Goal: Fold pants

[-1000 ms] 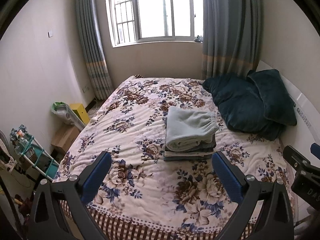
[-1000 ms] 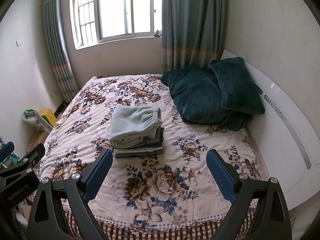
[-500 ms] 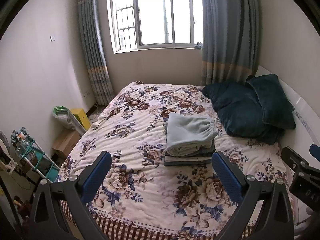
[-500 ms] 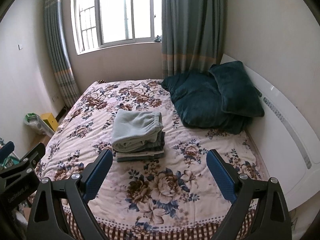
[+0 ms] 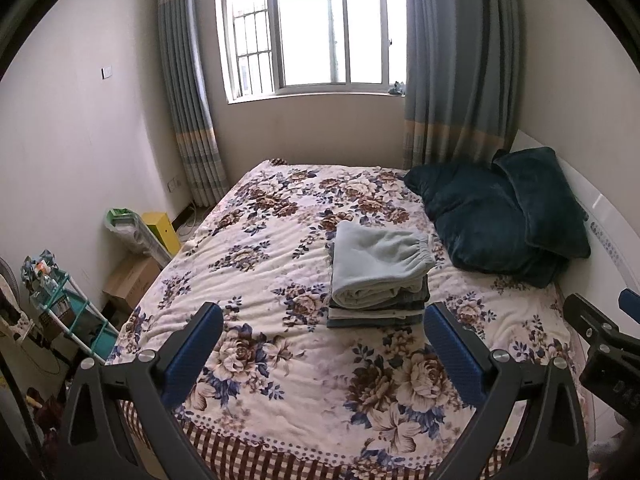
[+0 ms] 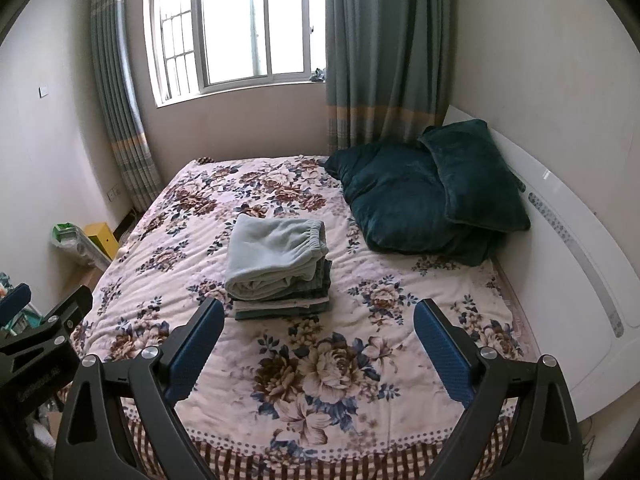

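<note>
Folded pale green pants (image 5: 376, 266) lie on top of a stack of folded clothes (image 5: 376, 314) in the middle of the floral bed (image 5: 280, 280). They also show in the right wrist view (image 6: 274, 256), on the same stack (image 6: 284, 304). My left gripper (image 5: 322, 344) is open and empty, held over the near edge of the bed, well short of the stack. My right gripper (image 6: 316, 340) is open and empty too, to the right of the left one. Each gripper shows at the edge of the other's view.
Two dark teal pillows (image 5: 500, 224) lean on the white headboard (image 6: 580, 260) at the right. A window (image 5: 312, 28) with curtains is at the far wall. Left of the bed stand a teal rack (image 5: 68, 316), a cardboard box (image 5: 132, 280) and a yellow box (image 5: 164, 228).
Both grippers have drawn back and tilted up from the bed, so the stack looks farther away and more of the window shows. The jaws stay open.
</note>
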